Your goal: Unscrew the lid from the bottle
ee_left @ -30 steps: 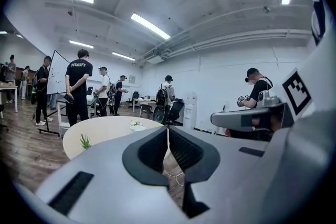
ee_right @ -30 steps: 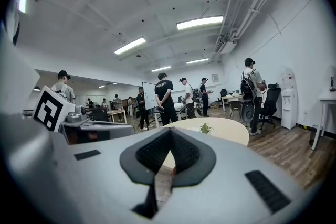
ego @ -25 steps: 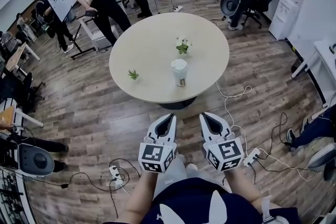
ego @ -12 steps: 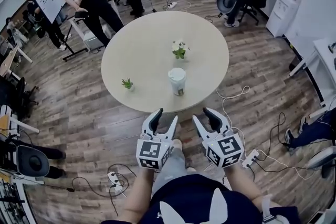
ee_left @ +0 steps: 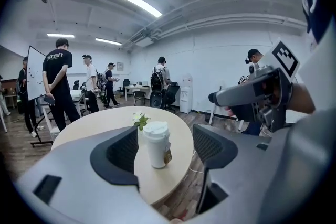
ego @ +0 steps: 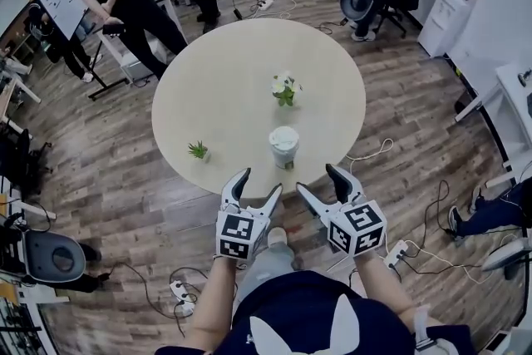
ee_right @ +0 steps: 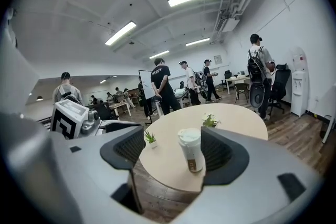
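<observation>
Head view: the left gripper (ego: 259, 183) and right gripper (ego: 318, 180) hover short of the round table (ego: 224, 96). Their jaws have just been opening wide, with nothing between them, likely to steady the upright white bottle (ego: 283, 152) near its front edge and twist the lid (ego: 283, 136).

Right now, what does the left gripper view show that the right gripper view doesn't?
Only left: the right gripper. Only right: the left gripper and the small plant. Both: the bottle, lid on, the flowers and the table. Both pairs of jaws have just been opening, empty, framing the bottle from afar.
</observation>
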Motion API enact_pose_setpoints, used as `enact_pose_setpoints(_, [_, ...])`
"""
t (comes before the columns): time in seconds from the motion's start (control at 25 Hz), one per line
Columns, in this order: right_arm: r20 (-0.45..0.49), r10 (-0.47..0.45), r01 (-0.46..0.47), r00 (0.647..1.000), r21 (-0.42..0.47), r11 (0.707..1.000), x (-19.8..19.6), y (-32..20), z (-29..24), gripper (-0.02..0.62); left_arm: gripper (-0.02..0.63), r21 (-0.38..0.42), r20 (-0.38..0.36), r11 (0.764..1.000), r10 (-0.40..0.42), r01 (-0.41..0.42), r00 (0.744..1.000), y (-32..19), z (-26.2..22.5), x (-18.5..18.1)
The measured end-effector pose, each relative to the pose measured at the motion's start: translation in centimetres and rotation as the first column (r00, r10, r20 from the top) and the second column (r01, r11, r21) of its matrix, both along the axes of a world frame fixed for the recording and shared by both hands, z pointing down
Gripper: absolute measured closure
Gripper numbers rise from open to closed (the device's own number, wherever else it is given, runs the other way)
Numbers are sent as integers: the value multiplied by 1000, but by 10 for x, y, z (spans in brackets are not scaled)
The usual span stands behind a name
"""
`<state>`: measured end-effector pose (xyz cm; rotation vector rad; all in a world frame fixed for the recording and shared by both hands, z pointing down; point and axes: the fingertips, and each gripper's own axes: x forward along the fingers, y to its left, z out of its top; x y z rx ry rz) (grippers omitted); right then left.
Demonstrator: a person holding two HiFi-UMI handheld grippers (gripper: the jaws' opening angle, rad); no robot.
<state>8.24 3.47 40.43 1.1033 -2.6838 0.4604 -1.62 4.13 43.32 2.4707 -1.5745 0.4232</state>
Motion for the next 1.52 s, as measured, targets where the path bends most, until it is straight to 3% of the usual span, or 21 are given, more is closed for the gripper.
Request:
enact_pose_setpoints(0.6, [-50,19,-24,999,-94,995,-37,-55,30,229,290,-131,37,987,97,-92,995,-52,62,-27])
enact_pose_setpoints(0.96, [-149,32,-52,988,-136,989,-49,-75,57,222,290,-186,107,960,232,-209,967,-78,99,-18])
enact_pose_setpoints(1.52, [-259,17,-67,966,-185,980,-59,-103,82,192,290,-270,145,922,326,-279,934,-105,141,-3])
